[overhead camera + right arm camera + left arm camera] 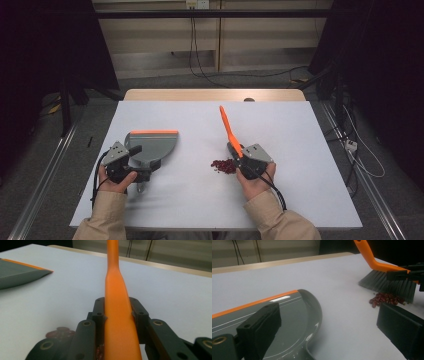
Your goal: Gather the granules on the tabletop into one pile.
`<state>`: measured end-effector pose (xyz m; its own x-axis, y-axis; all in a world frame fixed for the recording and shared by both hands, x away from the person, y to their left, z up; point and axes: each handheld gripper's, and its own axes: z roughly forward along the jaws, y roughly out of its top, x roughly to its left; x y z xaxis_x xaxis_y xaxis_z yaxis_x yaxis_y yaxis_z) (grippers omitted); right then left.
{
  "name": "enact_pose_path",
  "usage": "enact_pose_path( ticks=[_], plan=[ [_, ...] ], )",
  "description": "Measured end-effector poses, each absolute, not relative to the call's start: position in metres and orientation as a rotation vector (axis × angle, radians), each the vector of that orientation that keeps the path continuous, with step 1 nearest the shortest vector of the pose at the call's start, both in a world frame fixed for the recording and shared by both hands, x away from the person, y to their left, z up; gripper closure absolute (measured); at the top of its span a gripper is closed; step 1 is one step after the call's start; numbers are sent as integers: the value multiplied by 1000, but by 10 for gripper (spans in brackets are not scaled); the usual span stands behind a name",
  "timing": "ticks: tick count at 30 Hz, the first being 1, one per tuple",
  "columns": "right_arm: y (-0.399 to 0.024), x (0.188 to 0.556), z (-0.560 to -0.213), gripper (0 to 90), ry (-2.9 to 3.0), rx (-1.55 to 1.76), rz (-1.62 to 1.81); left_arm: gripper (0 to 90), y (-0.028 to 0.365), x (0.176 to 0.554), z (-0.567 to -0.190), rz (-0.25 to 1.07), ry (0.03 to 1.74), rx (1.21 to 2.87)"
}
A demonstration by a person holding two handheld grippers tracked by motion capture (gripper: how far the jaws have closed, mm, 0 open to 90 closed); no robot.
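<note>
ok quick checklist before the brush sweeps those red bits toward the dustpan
1. Brush grip: right tongs shut on the orange brush handle, which stands centred between them. Ok.
2. Bristles behind the pile: in the left gripper view they stand right beside the red bits, on the side away from the dustpan. Ok.
3. Dustpan held: left tongs are by its handle end, but their jaws look open with the pan beside one jaw. Cannot tell.
4. Pan's orange lip facing the pile: it points to the table's far edge, not at the pile. Not ok.
5. Path from pile to pan: bare table. Ok.
</note>
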<state>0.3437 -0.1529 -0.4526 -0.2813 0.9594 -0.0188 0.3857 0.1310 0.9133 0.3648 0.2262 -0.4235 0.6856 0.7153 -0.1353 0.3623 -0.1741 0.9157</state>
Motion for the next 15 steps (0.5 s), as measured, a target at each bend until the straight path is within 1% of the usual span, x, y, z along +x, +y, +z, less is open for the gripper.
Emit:
enact_pose_path(
  ticks=[8,15],
  plan=[
    [-146,349,-453,710,1759,1315,1151,54,226,365,-424,393,860,1785],
    [-154,350,-447,709,1746,1334,1192,54,226,365,-424,393,855,1792]
  ],
)
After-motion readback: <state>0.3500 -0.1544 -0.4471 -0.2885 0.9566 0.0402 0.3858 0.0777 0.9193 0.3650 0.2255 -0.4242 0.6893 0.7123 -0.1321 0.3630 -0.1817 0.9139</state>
